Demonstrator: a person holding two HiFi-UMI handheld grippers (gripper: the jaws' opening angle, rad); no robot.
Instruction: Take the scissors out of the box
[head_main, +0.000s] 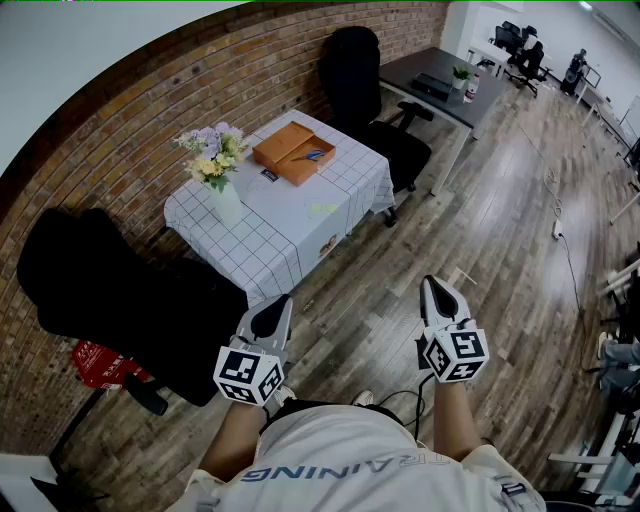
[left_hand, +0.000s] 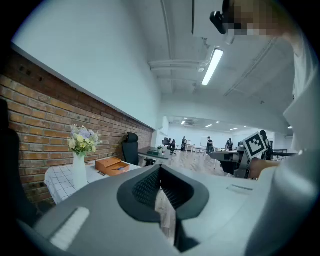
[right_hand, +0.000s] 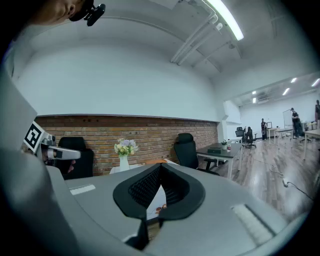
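The box (head_main: 293, 152) sits open on the counter (head_main: 290, 232), with the scissors (head_main: 312, 155) lying inside it and a vase (head_main: 226, 200) near the box. The left gripper (head_main: 274, 310) and right gripper (head_main: 441, 292) hover well short of the box, fingers (right_hand: 175, 189) pressed together on nothing. I'd say the approach comes first: step up to the box, spread one set of fingers, then come down over the scissors, clear of the box wall.
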